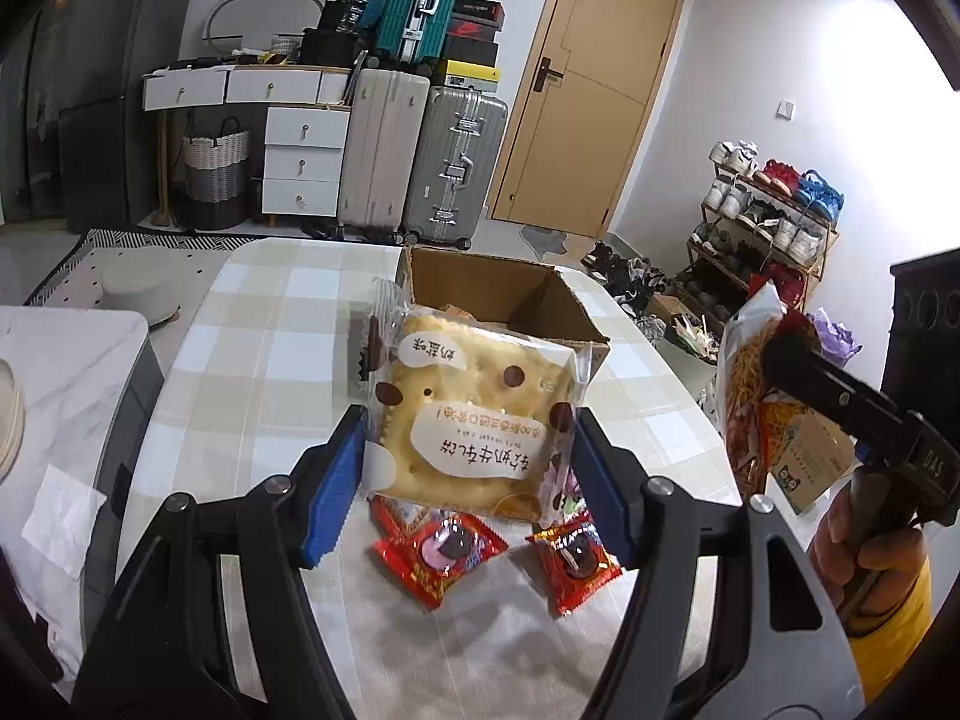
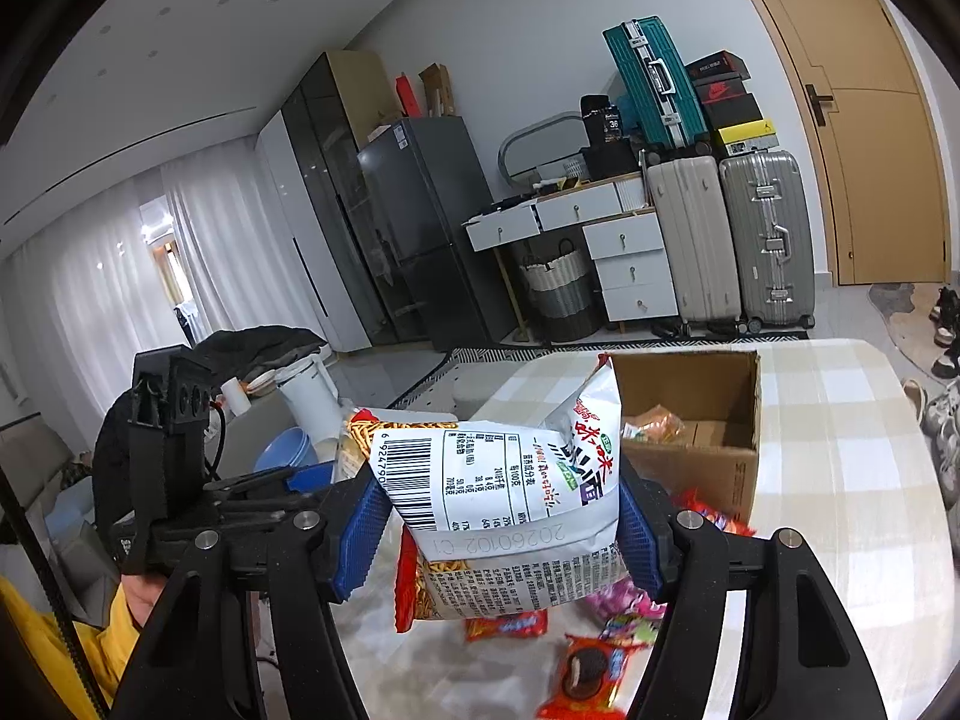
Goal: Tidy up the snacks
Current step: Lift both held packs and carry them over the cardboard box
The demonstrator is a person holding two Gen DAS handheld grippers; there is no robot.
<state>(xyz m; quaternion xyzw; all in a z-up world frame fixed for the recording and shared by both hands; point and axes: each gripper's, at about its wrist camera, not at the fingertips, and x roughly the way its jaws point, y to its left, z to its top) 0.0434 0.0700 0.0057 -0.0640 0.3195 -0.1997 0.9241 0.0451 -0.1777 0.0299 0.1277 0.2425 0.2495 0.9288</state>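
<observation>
My left gripper [image 1: 468, 468] is clamped on a clear-wrapped cracker packet [image 1: 474, 414], its blue pads [image 1: 333, 480] pressing the two side edges, so the packet stands lifted above the checked tablecloth [image 1: 270, 324] with its flat face toward me and its long axis running away from my fingers. My right gripper [image 2: 498, 528] is squeezed around a bag of crispy noodle snack [image 2: 510, 492], barcode side facing the camera, its long axis running up and away, top corner tilted toward the far right. The open cardboard box [image 1: 540, 294] sits straight ahead on the far side of the table, its mouth upward, with a few packets already inside. The cracker packet hangs just on its near side, so I judge my left hand the closer one. Small red snack sachets [image 1: 441, 552] lie loose on the cloth below.
</observation>
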